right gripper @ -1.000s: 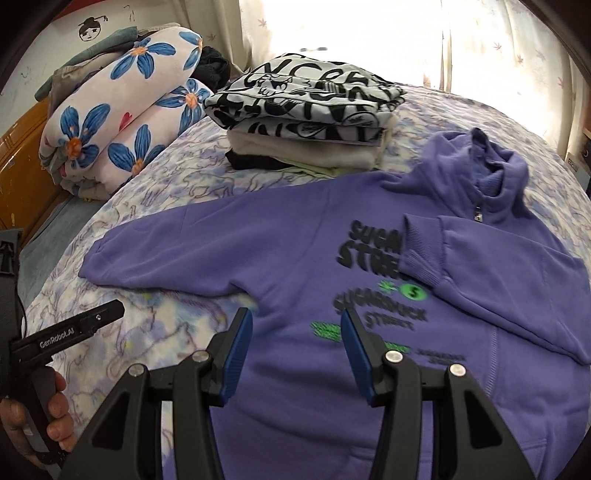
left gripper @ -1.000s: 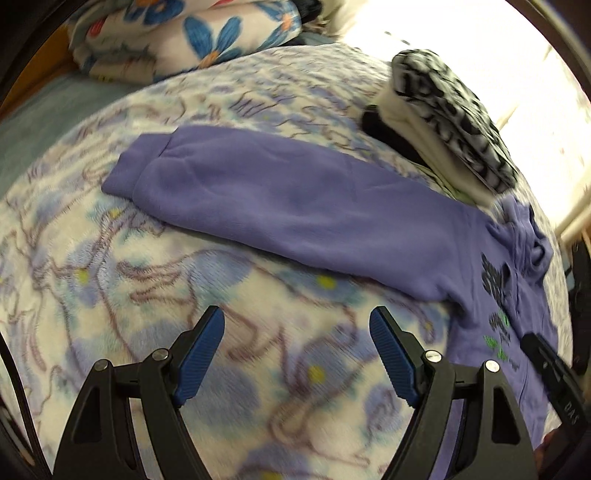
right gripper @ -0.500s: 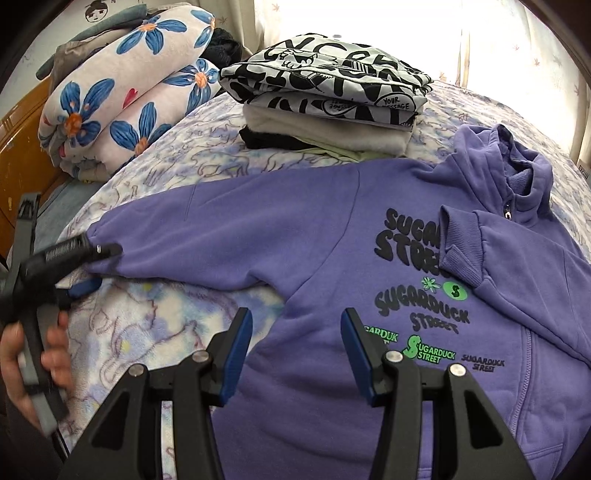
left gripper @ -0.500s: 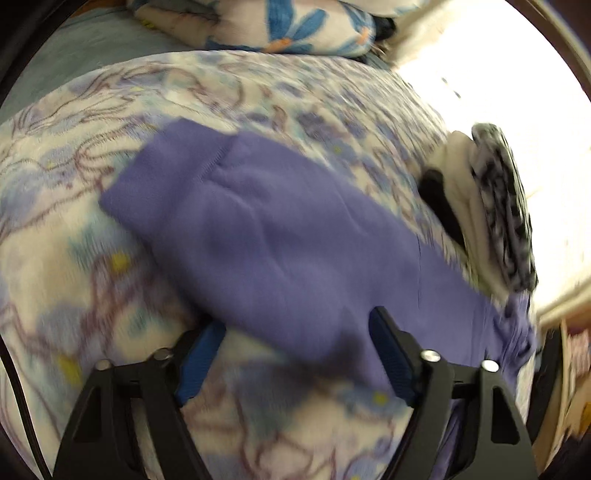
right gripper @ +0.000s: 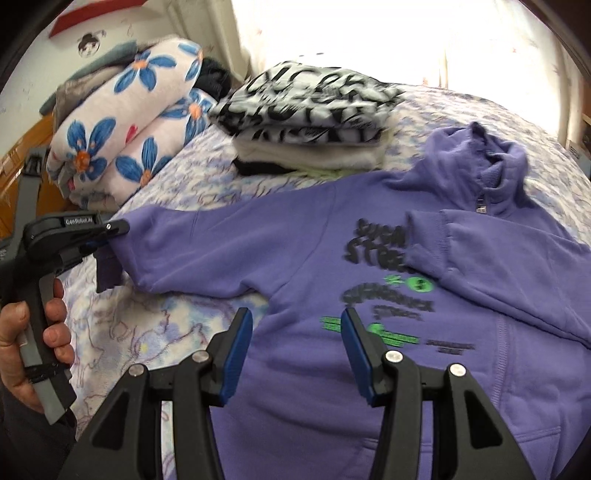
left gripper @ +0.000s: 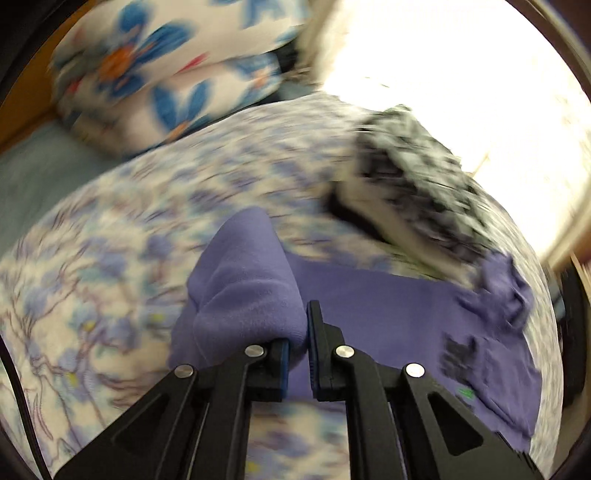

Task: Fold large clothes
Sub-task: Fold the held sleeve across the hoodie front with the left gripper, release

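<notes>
A purple hoodie (right gripper: 303,236) with black and green print lies face up on the patterned bedspread (right gripper: 155,332). One sleeve (right gripper: 517,266) is folded across its chest. The other sleeve (left gripper: 243,288) is lifted at its cuff end, pinched in my left gripper (left gripper: 297,343), which is shut on it. In the right wrist view that left gripper (right gripper: 107,236) holds the sleeve end at the left, a hand around its handle. My right gripper (right gripper: 295,350) hovers open over the hoodie's lower front, nothing between its fingers.
A stack of folded clothes (right gripper: 314,122), topped by a black-and-white printed piece, sits behind the hoodie. A rolled flowered blanket (right gripper: 125,133) lies at the back left by a wooden headboard (right gripper: 22,166). Bright curtains (right gripper: 351,33) hang beyond the bed.
My left gripper went from open above the flat sleeve to shut on its cuff end and lifted it. The right gripper stayed open over the hoodie, shifting slightly.
</notes>
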